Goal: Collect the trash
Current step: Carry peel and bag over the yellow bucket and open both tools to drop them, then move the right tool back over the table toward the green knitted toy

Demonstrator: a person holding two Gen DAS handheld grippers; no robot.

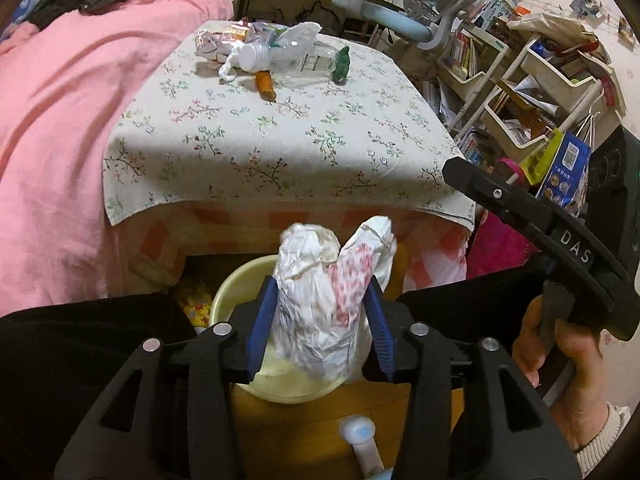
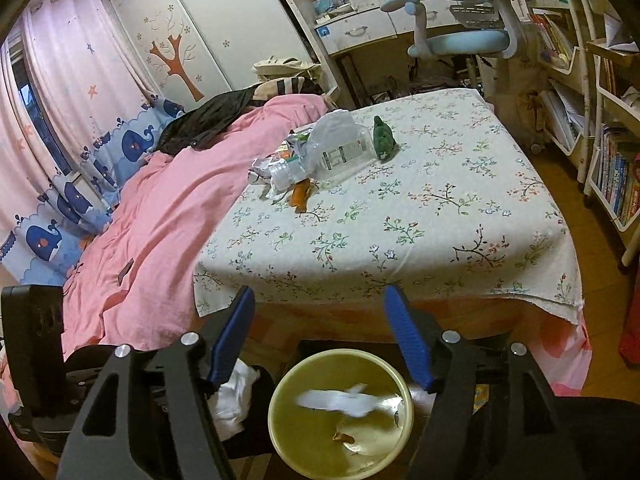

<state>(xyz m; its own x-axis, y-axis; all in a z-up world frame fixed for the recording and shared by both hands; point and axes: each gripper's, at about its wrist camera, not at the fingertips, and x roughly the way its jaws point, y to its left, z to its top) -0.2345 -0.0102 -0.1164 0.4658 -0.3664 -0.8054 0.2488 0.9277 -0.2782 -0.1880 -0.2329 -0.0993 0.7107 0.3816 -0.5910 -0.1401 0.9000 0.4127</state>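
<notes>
The left gripper (image 1: 320, 328) is holding a crumpled wrapper (image 1: 328, 300) between its blue pads, right above the yellow bin (image 2: 340, 412), probably to drop it inside. The right gripper (image 2: 320, 344) is standing open and empty over the bin, where a white piece (image 2: 344, 400) is falling. More trash (image 2: 320, 156) is lying at the far side of the table (image 2: 440, 240).

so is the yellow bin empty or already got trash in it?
Not empty. The right wrist view shows white crumpled paper and small scraps lying inside the yellow bin.

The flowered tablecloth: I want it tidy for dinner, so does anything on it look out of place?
Yes. A heap of litter sits at the far side of the flowered tablecloth: a crushed clear plastic bottle on its side, crumpled wrappers, an orange scrap and a green scrap.
</notes>
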